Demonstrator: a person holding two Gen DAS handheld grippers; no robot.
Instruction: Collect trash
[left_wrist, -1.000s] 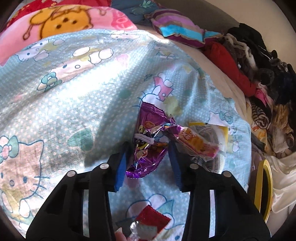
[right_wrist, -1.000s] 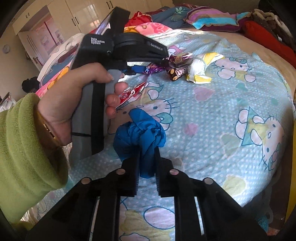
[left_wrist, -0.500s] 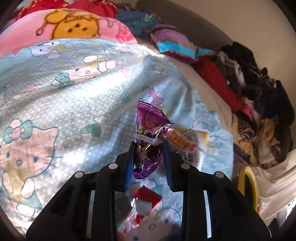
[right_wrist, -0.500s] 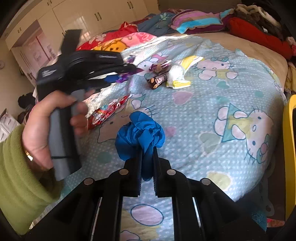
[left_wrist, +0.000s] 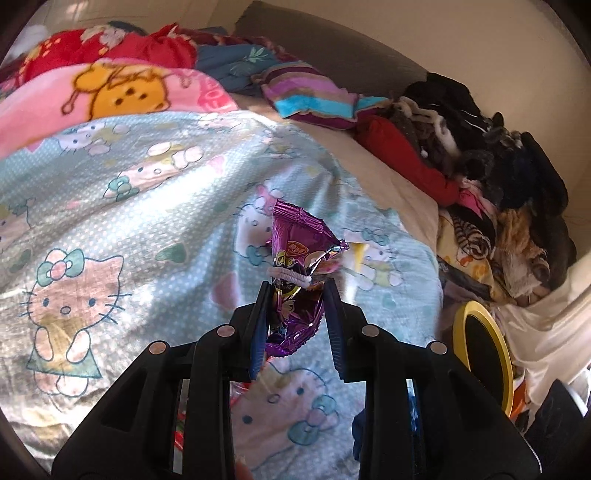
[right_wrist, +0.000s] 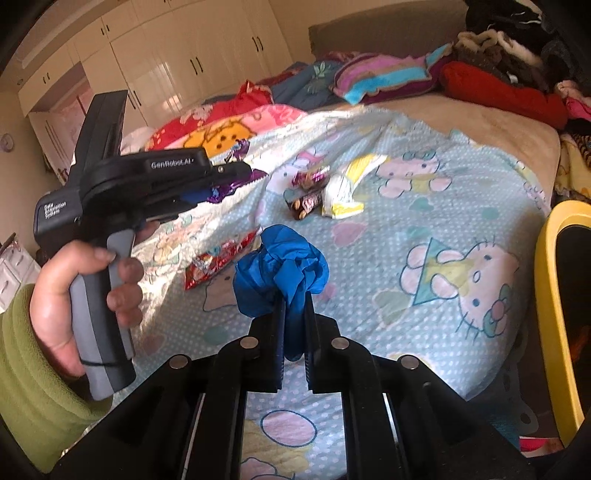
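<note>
My left gripper (left_wrist: 297, 295) is shut on a crumpled purple foil wrapper (left_wrist: 295, 266) and holds it above the bed. It also shows in the right wrist view (right_wrist: 236, 181), held in a hand at the left. My right gripper (right_wrist: 293, 306) is shut on a crumpled blue glove (right_wrist: 280, 273), lifted over the Hello Kitty sheet (right_wrist: 424, 229). On the sheet lie a red wrapper (right_wrist: 218, 260), a brown candy-bar wrapper (right_wrist: 306, 203) and a white-and-yellow wrapper (right_wrist: 343, 188). A yellow-rimmed bin (right_wrist: 554, 306) stands at the bed's right side and shows in the left wrist view (left_wrist: 484, 350).
A pile of clothes (left_wrist: 480, 155) lies along the bed's right side. Folded blankets and a striped pillow (left_wrist: 314, 99) sit at the head end. White wardrobes (right_wrist: 166, 62) line the far wall.
My left gripper has closed on the purple wrapper and lifted it off the sheet. My right gripper has kept hold of the blue glove and pulled back a little towards the bin side.
</note>
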